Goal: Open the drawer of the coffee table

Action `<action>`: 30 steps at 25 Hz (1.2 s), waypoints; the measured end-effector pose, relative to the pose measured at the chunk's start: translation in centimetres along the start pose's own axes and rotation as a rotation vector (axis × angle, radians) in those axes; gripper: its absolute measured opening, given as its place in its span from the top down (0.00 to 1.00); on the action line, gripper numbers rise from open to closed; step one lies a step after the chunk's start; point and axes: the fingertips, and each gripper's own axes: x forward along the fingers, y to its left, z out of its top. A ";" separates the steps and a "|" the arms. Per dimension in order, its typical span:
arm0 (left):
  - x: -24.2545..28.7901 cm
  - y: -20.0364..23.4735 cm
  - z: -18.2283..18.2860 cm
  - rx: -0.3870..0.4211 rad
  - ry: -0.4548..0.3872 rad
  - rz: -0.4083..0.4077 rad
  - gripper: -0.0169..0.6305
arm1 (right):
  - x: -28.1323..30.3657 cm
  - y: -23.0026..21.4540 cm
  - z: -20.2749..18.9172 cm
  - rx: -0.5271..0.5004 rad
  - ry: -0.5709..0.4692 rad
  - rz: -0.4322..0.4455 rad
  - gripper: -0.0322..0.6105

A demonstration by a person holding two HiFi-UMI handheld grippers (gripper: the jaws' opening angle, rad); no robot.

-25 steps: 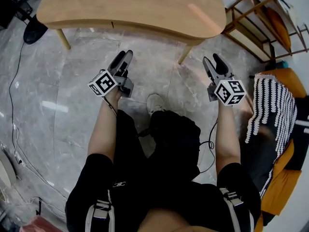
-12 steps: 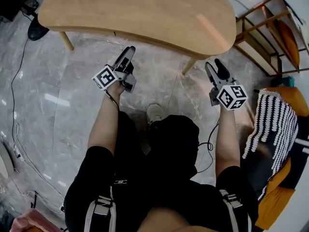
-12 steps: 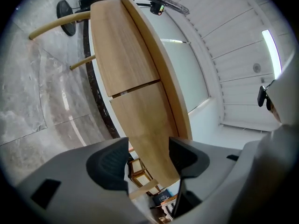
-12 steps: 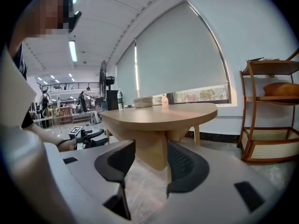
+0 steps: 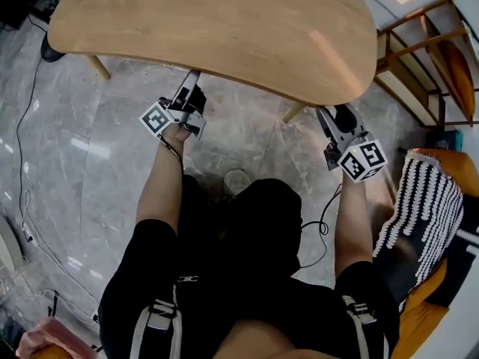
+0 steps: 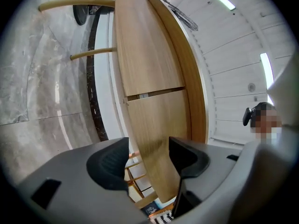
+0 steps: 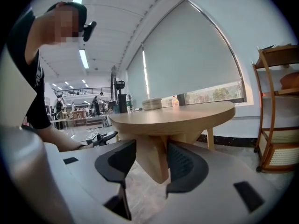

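Left tongs (image 5: 192,84) now reach the crosswise coffee table (image 5: 224,21).

Right gripper (image 7: 149,157), fingers (image 7: 186,164) apart, with the wooden surface (image 7: 177,116) and its leg (image 7: 152,143) at 12 o'clock; shelf (image 7: 276,134) at 3 o'clock.

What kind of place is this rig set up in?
Likely a mock living-room corner inside a large open workspace. There is a low wooden coffee table on a marble-look floor, a striped throw on orange seating beside a wooden shelf, and ceiling strip lights over distant workstations.
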 end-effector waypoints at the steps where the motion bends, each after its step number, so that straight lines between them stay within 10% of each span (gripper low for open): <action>1: 0.3 0.2 0.1 0.004 -0.002 -0.015 0.55 | 0.4 0.0 -0.1 -0.007 0.002 0.010 0.60; 11: 1.0 -0.1 0.5 0.006 -0.038 -0.145 0.57 | 2.7 0.2 -0.5 -0.061 0.030 0.071 0.64; 30: -5.7 -4.0 -1.0 -0.067 0.011 -0.046 0.59 | -1.7 6.7 -2.2 -0.134 0.122 0.131 0.69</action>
